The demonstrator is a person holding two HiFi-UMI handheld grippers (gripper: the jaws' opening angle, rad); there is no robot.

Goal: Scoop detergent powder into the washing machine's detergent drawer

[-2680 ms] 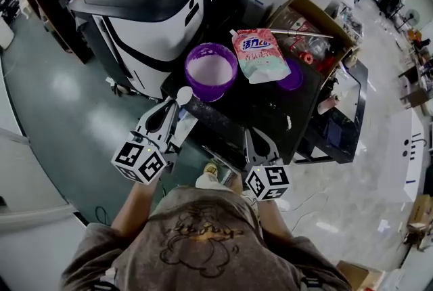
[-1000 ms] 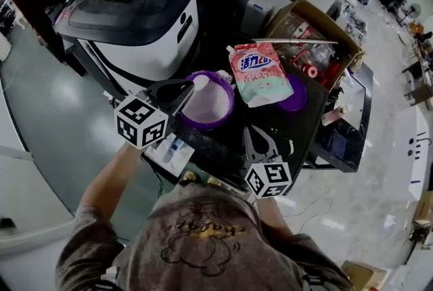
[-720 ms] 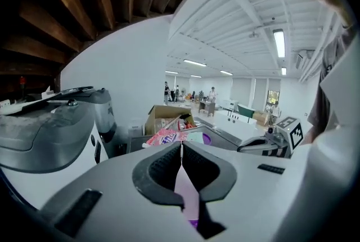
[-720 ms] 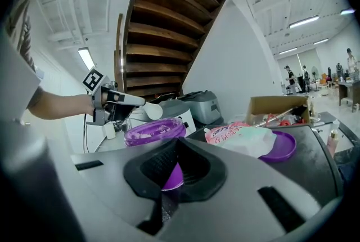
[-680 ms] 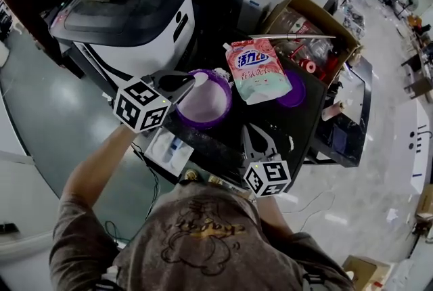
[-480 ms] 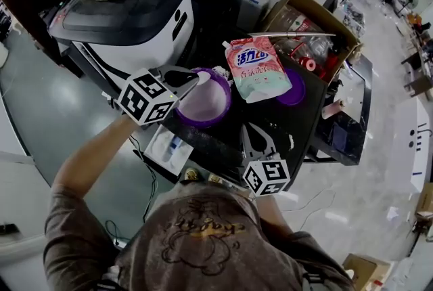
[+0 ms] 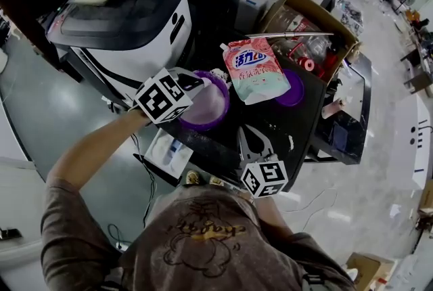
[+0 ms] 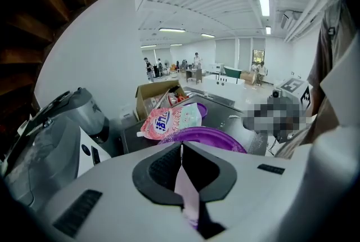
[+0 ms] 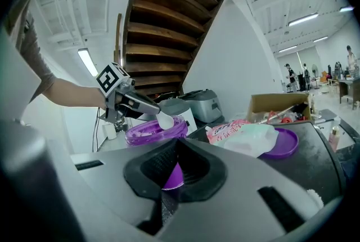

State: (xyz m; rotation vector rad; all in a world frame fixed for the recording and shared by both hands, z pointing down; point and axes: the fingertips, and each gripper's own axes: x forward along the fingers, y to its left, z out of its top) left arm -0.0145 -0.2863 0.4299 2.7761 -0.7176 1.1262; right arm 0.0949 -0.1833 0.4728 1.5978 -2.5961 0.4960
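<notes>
There it was: the white spoon (image 9: 165, 120), pinched by its handle in the left gripper (image 8: 181, 148), bowl out front and tilted down. It hung right over the near rim of the purple tub (image 7: 225, 99). Whether it carried any powder could not be made out. The tub stood open on the dark table top (image 7: 270, 124), round, with pale powder (image 7: 206, 103) across its inside. The pink-and-white detergent pouch (image 7: 254, 70) lay flat against the tub's far side, its spout corner toward the tub. Its other end lay over the purple lid (image 7: 296, 90). The washing machine (image 7: 122, 19) stood just beside the table, white-bodied, dark lid down.
</notes>
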